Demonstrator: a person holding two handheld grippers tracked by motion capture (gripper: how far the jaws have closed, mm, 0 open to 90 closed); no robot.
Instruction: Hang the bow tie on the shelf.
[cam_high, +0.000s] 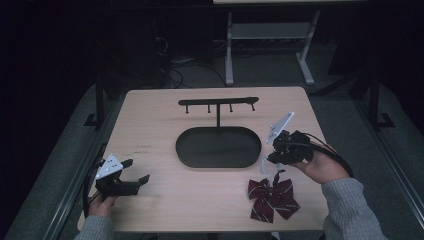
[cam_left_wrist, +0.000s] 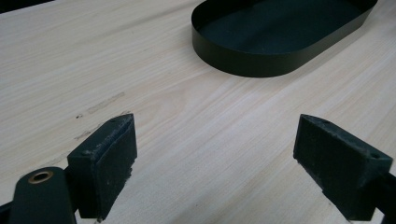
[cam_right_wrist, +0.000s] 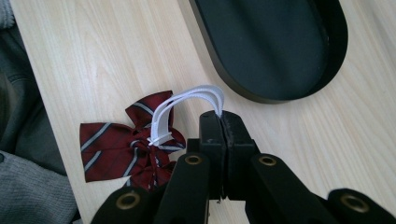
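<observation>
From the high view I see my left gripper (cam_high: 136, 172) resting near the left front corner of the pale wooden table (cam_high: 150, 120), jaws spread wide with nothing between them. My right gripper (cam_high: 274, 161) hangs over the right side of the table, just above the dark red bow tie with thin grey-white stripes (cam_high: 273, 197), which lies on the wood near the front edge. A white elastic strap (cam_high: 265, 166) runs up from the bow to the jaw tips. Between the two grippers, toward the middle of the table, sits the shallow black oval metal tray (cam_high: 186, 150); I see nothing in it. From its far rim a thin post rises to a black bar with small hanging pegs (cam_high: 218, 102), and no item hangs there.

In the left gripper view, my two black padded fingers (cam_left_wrist: 108, 158) stand far apart over bare wood. The oval tray (cam_left_wrist: 243, 63) lies ahead and to the right, well apart from the jaws, and its dark floor is bare.

In the right gripper view, my jaws are pressed together on the white strap (cam_right_wrist: 196, 95), which arches from the pinch point down to the knot of the striped bow tie (cam_right_wrist: 116, 149). The bow lies on the table to the left of the jaws, close to the table edge and a grey sleeve (cam_right_wrist: 32, 191). The tray (cam_right_wrist: 336, 56) sits beyond the jaw tips, apart from the bow, with nothing inside.
</observation>
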